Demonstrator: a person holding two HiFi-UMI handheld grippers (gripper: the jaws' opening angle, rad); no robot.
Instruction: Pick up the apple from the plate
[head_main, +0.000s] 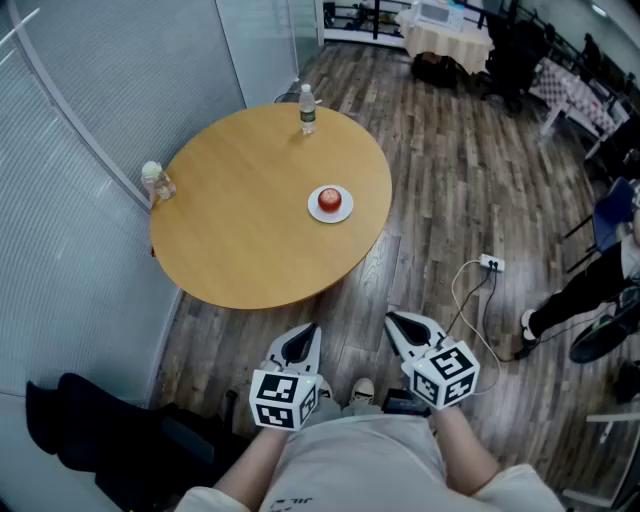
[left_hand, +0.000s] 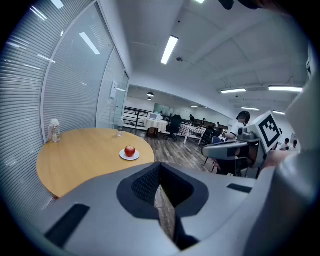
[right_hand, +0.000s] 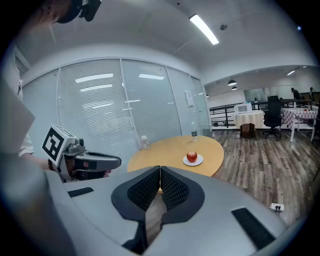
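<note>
Left gripper (head_main: 305, 333): clenched, its smooth grey jaws pressed together with nothing between the black ribbed pads; held low in front of the person, short of the table's near edge.
Right gripper (head_main: 396, 320): likewise clamped shut and empty, its textured pads meeting at the tip; level with its twin, just to that gripper's right.
Marker cubes: a white cube printed with black square patterns rides on the back of each gripper, above the person's wrists.
Apple (head_main: 330, 200): round, glossy and red, sitting untouched in the middle of the plate, well beyond both grippers.
Plate (head_main: 314, 211): small, white, circular and shallow, set near the table's right edge.
Table (head_main: 240, 230): a round top of smooth, honey-coloured wood with a thin rim.
Water bottle (head_main: 307, 109): clear plastic with a pale cap, upright at the table's far edge.
Jar (head_main: 155, 182): small and see-through with a light lid, at the table's left edge against the partition.
Partition (head_main: 90, 120): curved glass panels backed by fine horizontal blinds.
Floor (head_main: 440, 170): dark, streaky wood-grain planks.
Power strip (head_main: 490, 263): a white block on the planks, with a thin cord looping away from it.
</note>
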